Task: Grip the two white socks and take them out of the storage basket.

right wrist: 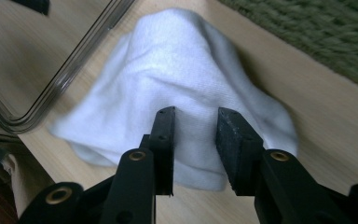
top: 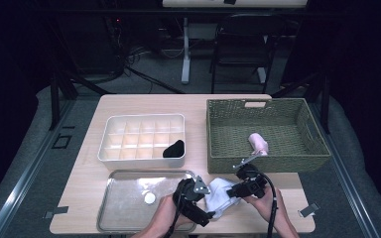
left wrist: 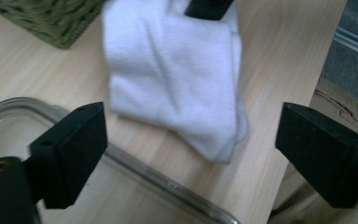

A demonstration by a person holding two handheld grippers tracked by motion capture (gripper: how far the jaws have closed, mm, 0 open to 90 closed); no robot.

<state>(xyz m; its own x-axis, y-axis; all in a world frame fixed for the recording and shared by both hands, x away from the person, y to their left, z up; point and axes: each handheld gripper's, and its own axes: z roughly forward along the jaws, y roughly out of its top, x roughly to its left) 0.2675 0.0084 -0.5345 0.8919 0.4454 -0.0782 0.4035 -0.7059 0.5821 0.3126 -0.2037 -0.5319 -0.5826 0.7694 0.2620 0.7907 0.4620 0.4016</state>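
Two grippers meet at the table's six o'clock: the right gripper (right wrist: 196,119) pinches a white sock (right wrist: 177,93); the left gripper (left wrist: 191,135) stands spread wide.

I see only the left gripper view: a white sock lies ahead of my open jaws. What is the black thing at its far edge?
Observer: That is the right gripper. Its jaws stand narrow at the white sock; I cannot tell whether they pinch it.
Operator: Are there other socks on the table?
Observer: A pink rolled sock lies inside the wicker basket.
Operator: Any more?
Observer: A black sock sits in the white divided box, in its near corner on the basket's side.
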